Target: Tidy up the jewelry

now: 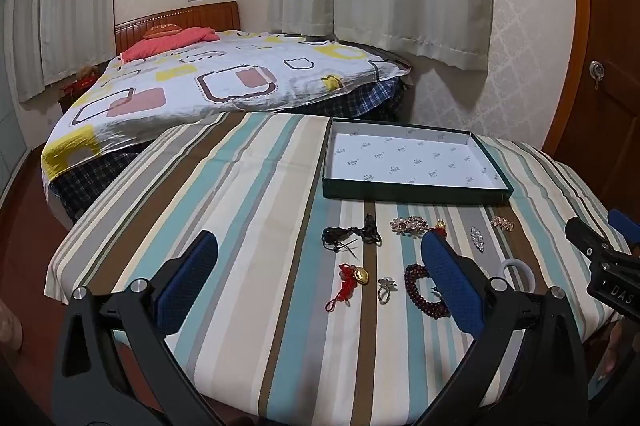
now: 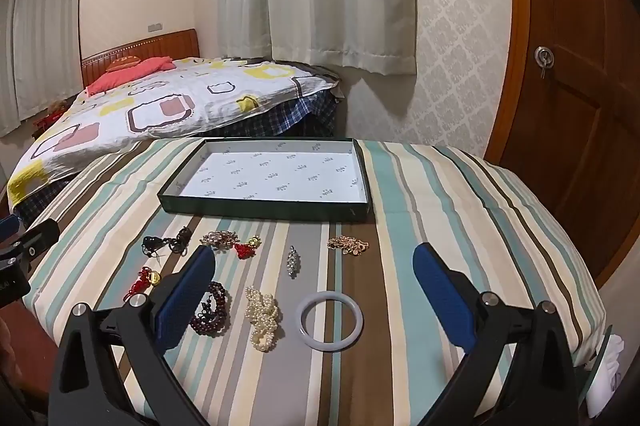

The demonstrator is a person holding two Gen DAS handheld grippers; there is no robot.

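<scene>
Both spread wide and empty: left gripper [image 1: 318, 276] and right gripper [image 2: 314, 280], each hovering over the near edge of the striped bench [image 2: 460, 185], tilted down toward the jewelry. Nothing between either pair of blue pads. Just ahead of the right gripper, between its fingers: white bangle [image 2: 329, 320] lying flat, nearest of all; pearl strand [image 2: 262, 318] in a heap just left of it; dark red bead bracelet [image 2: 212, 312] beside the left finger. Farther out, a slim crystal brooch [image 2: 293, 261], long axis running near to far, and a gold-toned piece [image 2: 347, 245] to its right. Ahead of the left gripper: red knotted charm [image 1: 348, 280] and a ring [image 1: 386, 288], possibly silver, hard to tell at this size; black cord piece [image 1: 352, 236] beyond. Far side of all these, touching none: empty green-walled box [image 2: 264, 207], lined in white. Bangle closest to the right gripper, straight ahead and below; box directly beyond it, so likely a short carry forward.
</scene>
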